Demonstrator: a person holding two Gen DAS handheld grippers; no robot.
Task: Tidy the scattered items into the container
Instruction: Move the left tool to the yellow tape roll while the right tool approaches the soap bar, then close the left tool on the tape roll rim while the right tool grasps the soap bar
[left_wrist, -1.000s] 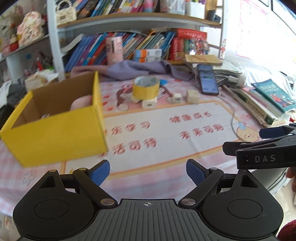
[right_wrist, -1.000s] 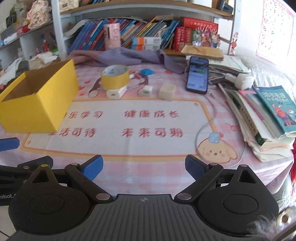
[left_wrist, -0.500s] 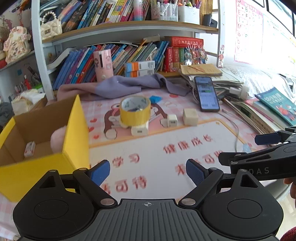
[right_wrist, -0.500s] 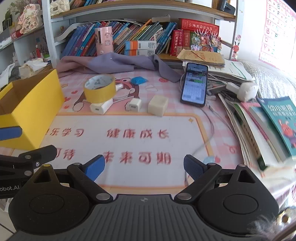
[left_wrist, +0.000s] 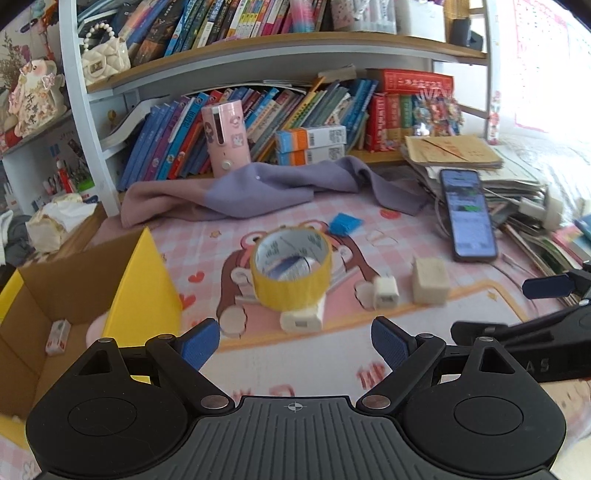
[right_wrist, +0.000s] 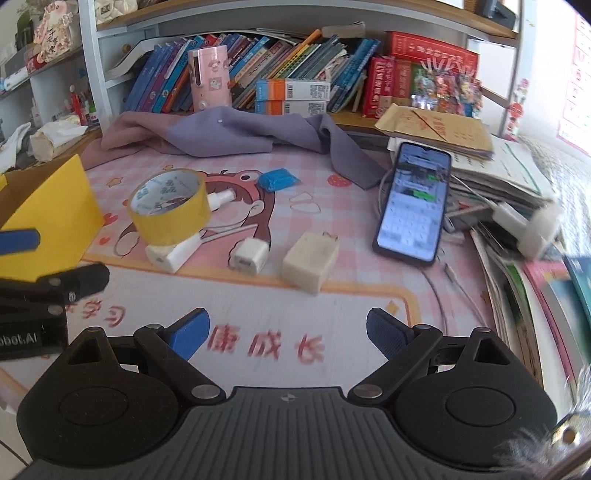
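A yellow cardboard box (left_wrist: 146, 291) stands at the left, holding a pink thing (left_wrist: 96, 328) and a small packet (left_wrist: 58, 336); it also shows in the right wrist view (right_wrist: 51, 218). A yellow tape roll (left_wrist: 291, 271) (right_wrist: 169, 206) leans on a white charger (left_wrist: 303, 319) (right_wrist: 171, 254). A small white plug (left_wrist: 385, 292) (right_wrist: 249, 256), a cream cube charger (left_wrist: 430, 280) (right_wrist: 310, 266) and a blue eraser (left_wrist: 345, 223) (right_wrist: 277, 180) lie nearby. My left gripper (left_wrist: 295, 341) is open and empty, just short of the tape. My right gripper (right_wrist: 284, 332) is open and empty, short of the chargers.
A phone (right_wrist: 413, 203) lies at the right with a white cable (right_wrist: 439, 295), beside stacked books (right_wrist: 517, 236). A purple cloth (left_wrist: 258, 186) and a pink bottle (left_wrist: 225, 142) sit at the back below bookshelves. A small spray bottle (right_wrist: 221, 197) lies behind the tape.
Both grippers have moved forward toward the tape and chargers, which now look larger. The box has slid toward the left edge of both views. Both stay open.
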